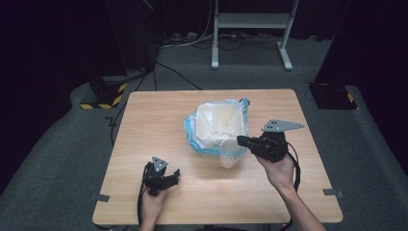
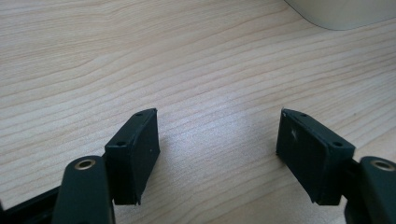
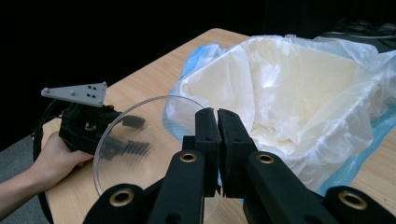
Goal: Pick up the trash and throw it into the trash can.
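High view: a wooden tabletop (image 1: pixel 144 125) carries a white bin and a clear cup; a person's hands come in from the near edge, each holding a tool.
Bin: the white bin (image 1: pixel 219 126) stands near the middle of the tabletop, a little toward the far edge; it is lined with a thin plastic bag (image 1: pixel 192 137), pale inside and blue where it spills over the rim.
Cup: the clear plastic cup (image 1: pixel 229 153) is tipped on its side just beside the bin's near rim, at the tip of the right tool; whether it rests on the tabletop or is lifted I cannot tell.
Right tool: the right tool (image 1: pixel 243 141) sits near the right edge, pointing toward the bin; in the right gripper view its jaws (image 3: pixel 218 140) are pressed nearly together with the cup's rim (image 3: pixel 140 149) pinched between them.
Left tool: the left tool (image 1: pixel 174 178) lies low near the near edge, toward the left corner, well apart from the bin; in the left gripper view its pads (image 2: pixel 135 154) stand wide apart over bare wood, with nothing between them.
Left hand: the left hand (image 3: pixel 56 158) wraps the left tool's body in the right gripper view, seen partly through the cup.
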### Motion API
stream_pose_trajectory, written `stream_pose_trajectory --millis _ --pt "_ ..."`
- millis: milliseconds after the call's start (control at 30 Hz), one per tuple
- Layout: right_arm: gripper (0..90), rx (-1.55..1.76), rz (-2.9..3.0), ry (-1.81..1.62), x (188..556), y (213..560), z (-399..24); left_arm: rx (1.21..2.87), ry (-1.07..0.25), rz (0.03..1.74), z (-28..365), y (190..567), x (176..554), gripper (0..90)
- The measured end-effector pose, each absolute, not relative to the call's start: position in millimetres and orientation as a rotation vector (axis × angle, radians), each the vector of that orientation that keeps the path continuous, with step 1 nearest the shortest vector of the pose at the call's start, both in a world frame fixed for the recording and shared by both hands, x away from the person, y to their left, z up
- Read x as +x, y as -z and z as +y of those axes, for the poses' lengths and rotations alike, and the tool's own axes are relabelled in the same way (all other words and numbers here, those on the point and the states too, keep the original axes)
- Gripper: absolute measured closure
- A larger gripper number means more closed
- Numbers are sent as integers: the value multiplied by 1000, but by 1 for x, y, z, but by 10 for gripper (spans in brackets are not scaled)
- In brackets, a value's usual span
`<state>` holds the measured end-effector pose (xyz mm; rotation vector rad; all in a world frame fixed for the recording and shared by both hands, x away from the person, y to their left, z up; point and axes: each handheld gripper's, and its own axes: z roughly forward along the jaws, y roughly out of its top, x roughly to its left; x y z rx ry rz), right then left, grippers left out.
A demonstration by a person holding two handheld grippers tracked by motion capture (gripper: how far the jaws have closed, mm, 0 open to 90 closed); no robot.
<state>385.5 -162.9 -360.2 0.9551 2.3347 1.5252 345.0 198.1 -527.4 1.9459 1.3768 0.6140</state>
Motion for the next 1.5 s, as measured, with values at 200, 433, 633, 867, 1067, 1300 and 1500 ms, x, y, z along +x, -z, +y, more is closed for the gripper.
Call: stream_pose_trajectory --millis 200,433,633,867,1067,1300,1500 --pt "873 963 2328 -1542 390 353 -165 1946 -614 1377 198 527 345 295" --pt "873 963 2318 -1550 395 344 -166 1947 -612 1377 198 527 345 295" --pt "873 951 2304 -1557 398 336 -164 1946 -614 1377 198 527 345 295" --pt "873 936 2289 -1554 400 327 -162 1946 -613 1377 198 527 345 295" --pt "873 925 2267 -1557 402 320 -161 1947 -612 1376 198 527 345 295" --pt "873 932 2254 -1556 409 315 -158 1947 -612 1377 198 527 345 295" --pt "873 943 2243 -1546 417 312 -157 1947 -612 1377 198 527 345 295"
